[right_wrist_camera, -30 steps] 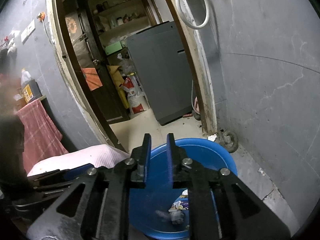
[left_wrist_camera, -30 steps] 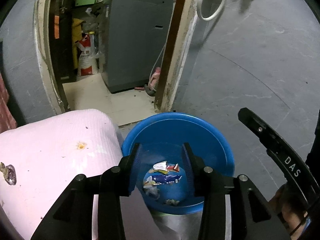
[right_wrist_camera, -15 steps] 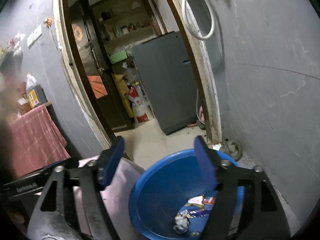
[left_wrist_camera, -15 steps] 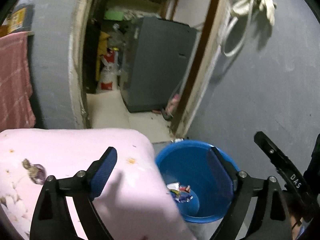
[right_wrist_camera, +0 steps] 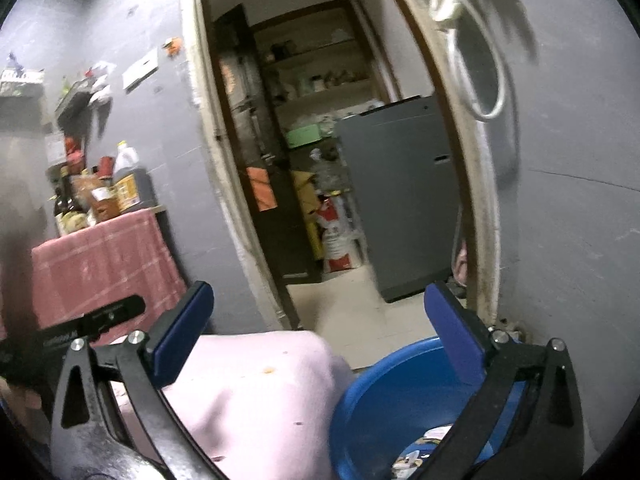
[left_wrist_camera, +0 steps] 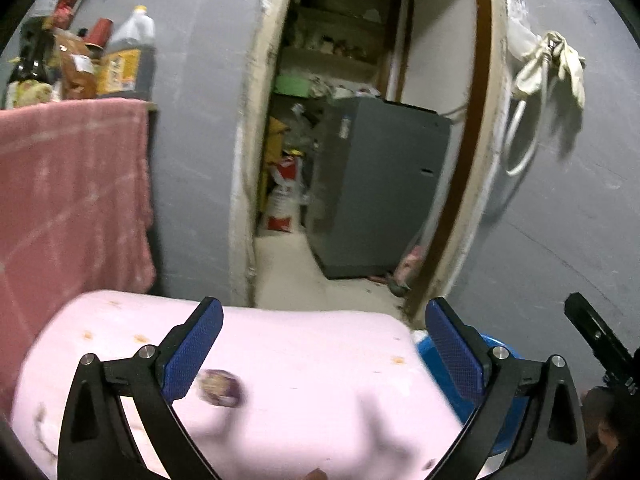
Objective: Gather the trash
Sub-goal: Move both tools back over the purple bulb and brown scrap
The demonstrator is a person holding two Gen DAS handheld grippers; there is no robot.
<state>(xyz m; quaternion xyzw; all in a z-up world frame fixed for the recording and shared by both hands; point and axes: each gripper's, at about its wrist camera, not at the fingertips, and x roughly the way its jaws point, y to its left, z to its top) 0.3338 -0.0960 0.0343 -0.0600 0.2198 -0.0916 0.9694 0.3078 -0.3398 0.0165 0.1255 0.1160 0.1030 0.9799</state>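
Note:
A blue basin [right_wrist_camera: 384, 400] sits low beside a pink-covered table [right_wrist_camera: 256, 392]; crumpled wrappers [right_wrist_camera: 416, 456] lie in its bottom. My right gripper [right_wrist_camera: 316, 336] is open and empty, above the basin's left rim and the table corner. My left gripper [left_wrist_camera: 324, 344] is open and empty over the pink table [left_wrist_camera: 300, 360]. A purple-brown scrap of trash [left_wrist_camera: 220, 386] lies on the table just right of the left finger. Only a sliver of the basin [left_wrist_camera: 426, 352] shows in the left wrist view.
A doorway [right_wrist_camera: 320, 160] ahead opens onto a storeroom with a grey appliance [right_wrist_camera: 400, 196] and a red-and-white sack [right_wrist_camera: 336, 236]. A pink-draped shelf [left_wrist_camera: 72, 184] with bottles [left_wrist_camera: 128, 60] stands at left. A hose and gloves [left_wrist_camera: 548, 64] hang on the grey wall.
Both grippers opened wide after being nearly shut over the basin. Both lifted and swung left, from the basin toward the pink table; the left one is now over the purple-brown scrap.

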